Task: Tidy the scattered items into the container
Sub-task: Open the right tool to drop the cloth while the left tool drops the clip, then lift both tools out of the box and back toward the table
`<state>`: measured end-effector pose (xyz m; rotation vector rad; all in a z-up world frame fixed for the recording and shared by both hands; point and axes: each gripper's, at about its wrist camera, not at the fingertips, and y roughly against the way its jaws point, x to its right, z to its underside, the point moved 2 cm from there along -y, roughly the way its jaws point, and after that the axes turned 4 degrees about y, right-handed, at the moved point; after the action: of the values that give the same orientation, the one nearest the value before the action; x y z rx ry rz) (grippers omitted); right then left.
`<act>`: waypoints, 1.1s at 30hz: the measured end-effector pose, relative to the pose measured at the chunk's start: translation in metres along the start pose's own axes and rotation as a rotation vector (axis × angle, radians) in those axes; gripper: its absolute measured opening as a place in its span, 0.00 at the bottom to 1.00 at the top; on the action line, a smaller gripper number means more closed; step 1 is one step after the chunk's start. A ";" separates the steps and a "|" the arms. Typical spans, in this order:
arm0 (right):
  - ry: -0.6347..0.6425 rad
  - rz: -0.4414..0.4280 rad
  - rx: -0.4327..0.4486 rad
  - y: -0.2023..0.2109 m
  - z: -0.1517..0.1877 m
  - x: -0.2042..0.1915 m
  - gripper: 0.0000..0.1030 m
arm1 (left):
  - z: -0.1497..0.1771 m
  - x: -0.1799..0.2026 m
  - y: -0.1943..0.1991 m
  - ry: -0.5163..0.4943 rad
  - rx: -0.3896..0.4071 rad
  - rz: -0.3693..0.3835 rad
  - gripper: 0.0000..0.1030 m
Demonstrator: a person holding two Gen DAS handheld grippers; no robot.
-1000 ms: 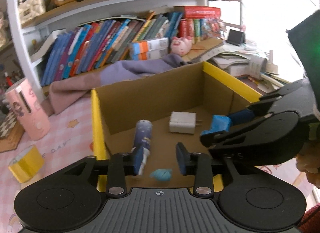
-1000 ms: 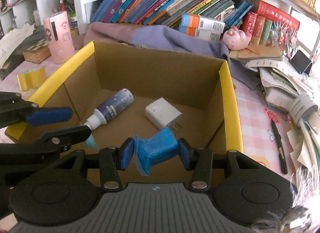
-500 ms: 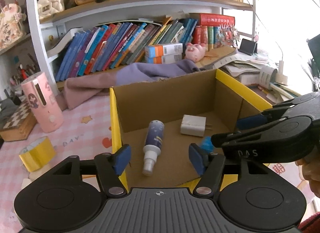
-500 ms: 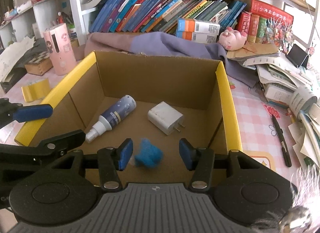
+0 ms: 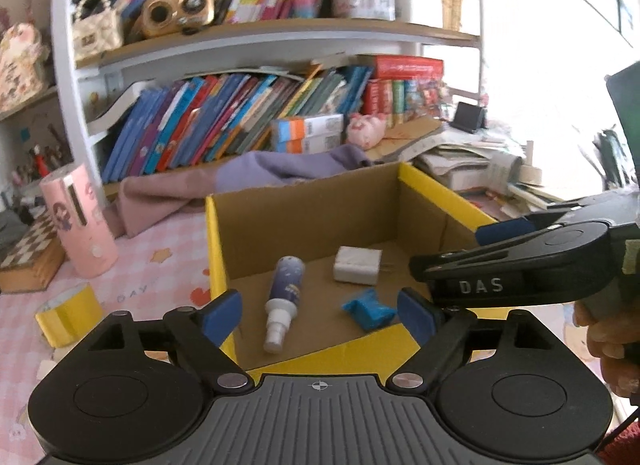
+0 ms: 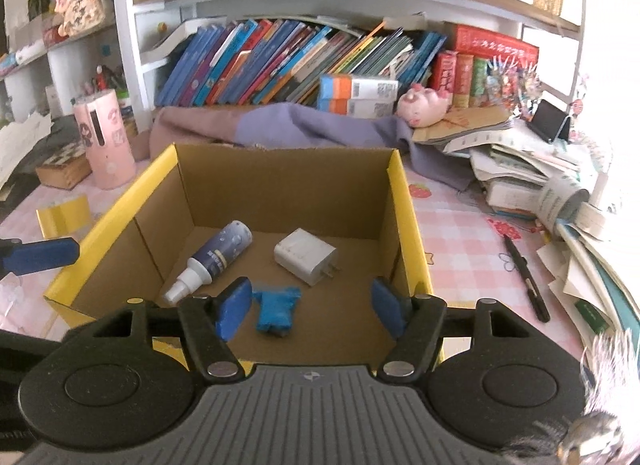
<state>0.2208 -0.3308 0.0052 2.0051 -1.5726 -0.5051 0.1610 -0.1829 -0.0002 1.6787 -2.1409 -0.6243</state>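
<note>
Bookshelves back a pink checked counter (image 6: 460, 233) holding my yellow-rimmed cardboard box (image 6: 400, 201). Left to right inside lie a spray bottle (image 6: 218, 255), blue packet (image 6: 276, 309) and white charger (image 6: 306, 255). My left tongs (image 5: 318, 313) and right tongs (image 6: 310, 307) hover spread wide, holding nothing.

Pink checked tablecloth (image 6: 460, 233) carried the cardboard box (image 6: 280, 181) at centre; pink canister (image 6: 106, 137) and yellow tape roll (image 6: 64, 215) at 10 o'clock, black pen (image 6: 524, 277) at 3 o'clock.
</note>
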 end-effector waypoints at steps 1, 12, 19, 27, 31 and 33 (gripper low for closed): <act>-0.003 0.007 0.006 0.003 0.001 -0.001 0.64 | 0.000 0.001 0.002 -0.011 0.004 0.004 0.85; -0.038 0.098 0.050 0.033 0.008 -0.016 0.71 | 0.004 -0.011 0.021 -0.033 0.048 0.058 0.89; -0.046 0.152 0.067 0.045 0.011 -0.034 0.73 | 0.009 -0.029 0.035 -0.015 0.073 0.075 0.89; -0.066 0.205 0.078 0.059 0.018 -0.060 0.75 | 0.022 -0.051 0.055 -0.004 0.085 0.102 0.89; -0.071 0.223 0.075 0.066 0.024 -0.075 0.75 | 0.029 -0.063 0.065 0.007 0.079 0.105 0.89; -0.070 0.231 0.076 0.071 0.027 -0.084 0.76 | 0.031 -0.068 0.070 0.011 0.079 0.107 0.90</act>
<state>0.1295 -0.2668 0.0247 1.8453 -1.8625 -0.4345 0.1036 -0.0984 0.0109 1.5898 -2.2576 -0.5053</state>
